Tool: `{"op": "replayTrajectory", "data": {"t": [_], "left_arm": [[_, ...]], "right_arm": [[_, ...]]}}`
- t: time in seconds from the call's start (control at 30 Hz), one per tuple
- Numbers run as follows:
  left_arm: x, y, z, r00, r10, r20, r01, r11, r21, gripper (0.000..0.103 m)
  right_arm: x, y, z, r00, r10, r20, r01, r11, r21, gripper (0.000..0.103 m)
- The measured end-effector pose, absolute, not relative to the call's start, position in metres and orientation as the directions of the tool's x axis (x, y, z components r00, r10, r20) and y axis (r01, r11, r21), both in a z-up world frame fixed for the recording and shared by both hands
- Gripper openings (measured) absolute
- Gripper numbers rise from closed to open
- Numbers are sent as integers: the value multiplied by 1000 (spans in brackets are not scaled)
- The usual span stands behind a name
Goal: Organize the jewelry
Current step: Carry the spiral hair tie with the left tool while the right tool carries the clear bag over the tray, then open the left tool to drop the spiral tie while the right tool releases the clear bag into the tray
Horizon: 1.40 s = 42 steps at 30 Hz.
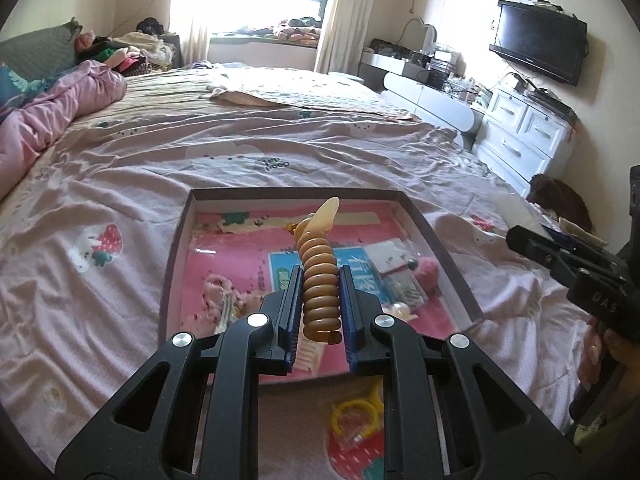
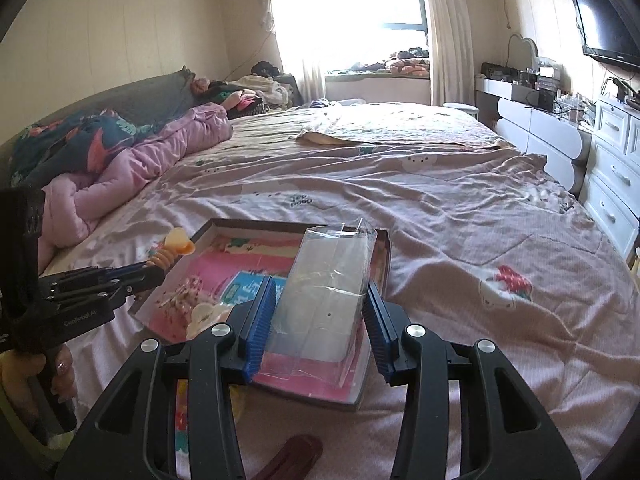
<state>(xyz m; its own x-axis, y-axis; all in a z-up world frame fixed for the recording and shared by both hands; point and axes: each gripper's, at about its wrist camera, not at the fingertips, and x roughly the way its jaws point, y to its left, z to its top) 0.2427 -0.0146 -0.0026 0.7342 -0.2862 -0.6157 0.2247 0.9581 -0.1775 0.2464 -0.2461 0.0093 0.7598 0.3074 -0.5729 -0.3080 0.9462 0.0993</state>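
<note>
**Coil and bag both in the air over the box, here's where we could fumble it**

Closest to us, we're clamping the left gripper tight on the amber spiral hair coil, which is standing up between the pads with its pale tip poking out past them. We're only pinching it low down, so the springy top is leaning, and any quick swing could make it squirm out and drop somewhere random on the bed.

On the other side we're holding the right gripper part-closed around a clear plastic bag. The film is looking slick and crumpled, and from the pictures we can't tell whether its mouth is open. If we're trying to feed the coil in, the bag could fold or slide out of the jaws.

Just beyond both tools the shallow box is sitting on the bedsheet with small packets and a pink fluffy piece inside. The mattress is soft, so bumping a wall could tip it and scatter everything.

The yellow rings are lying loose by the near edge, easy to knock.
</note>
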Motion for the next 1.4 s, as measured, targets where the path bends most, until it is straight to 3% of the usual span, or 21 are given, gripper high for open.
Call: {"op": "replayTrajectory", "data": {"t": [0.5,1.4], "left_arm": [[279,-4,-24,729,-236,-642,176,972,-158,11],[292,-2,-52,692,-205,-692,147,979,-143,11]], "right_arm": [[288,-233,1,754,297,-585,-310,947,80,42],[313,-197,-70,631,286,-721,-370,928,44,42]]}}
